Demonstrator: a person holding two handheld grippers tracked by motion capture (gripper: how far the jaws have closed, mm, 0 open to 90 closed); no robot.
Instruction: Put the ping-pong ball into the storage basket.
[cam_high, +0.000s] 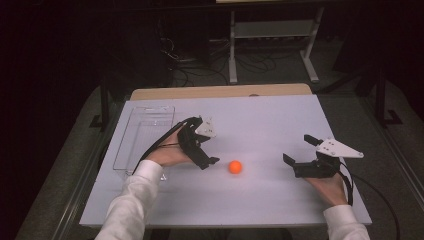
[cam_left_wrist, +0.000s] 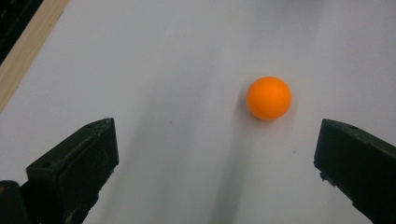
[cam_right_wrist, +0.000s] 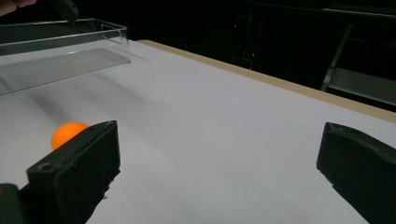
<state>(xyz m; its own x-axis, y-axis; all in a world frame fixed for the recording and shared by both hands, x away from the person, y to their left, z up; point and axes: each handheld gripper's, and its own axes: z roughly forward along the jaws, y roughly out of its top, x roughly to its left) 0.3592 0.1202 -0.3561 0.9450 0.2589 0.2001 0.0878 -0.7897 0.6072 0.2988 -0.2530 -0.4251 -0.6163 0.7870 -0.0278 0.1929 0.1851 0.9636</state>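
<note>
1. White sleeves enter at the near edge of the white board (cam_high: 260, 200), one forearm on each side, each hand holding a black two-jaw gripper.
2. Right gripper (cam_high: 300, 148) sits toward the board's right edge, about halfway between near and far edges, with its grey three-cornered plate on top. Its jaws stand wide apart with nothing between them, and they face left across the board.
3. In the right gripper view the two black jaws rise from the bottom with bare white board between them; the orange ball (cam_right_wrist: 67, 133) peeks out from behind one jaw, not touching it as far as can be told.
4. Left gripper (cam_high: 204, 140) sits left of the board's middle, just right of the clear plastic tray (cam_high: 145, 137), and tilts down toward the ball. Its jaws are also spread wide and hold nothing.
5. In the left gripper view the orange ball (cam_left_wrist: 269, 98) lies ahead of the jaws, nearer one jaw than the other, clear of both.
6. The orange ball (cam_high: 235, 167) rests on the board near its middle, between the two grippers, near the left one and well apart from the right one.
7. The clear tray lies along the board's left edge, reaching to the far-left corner; a strip of wooden tabletop (cam_high: 220, 92) shows beyond the far edge.
</note>
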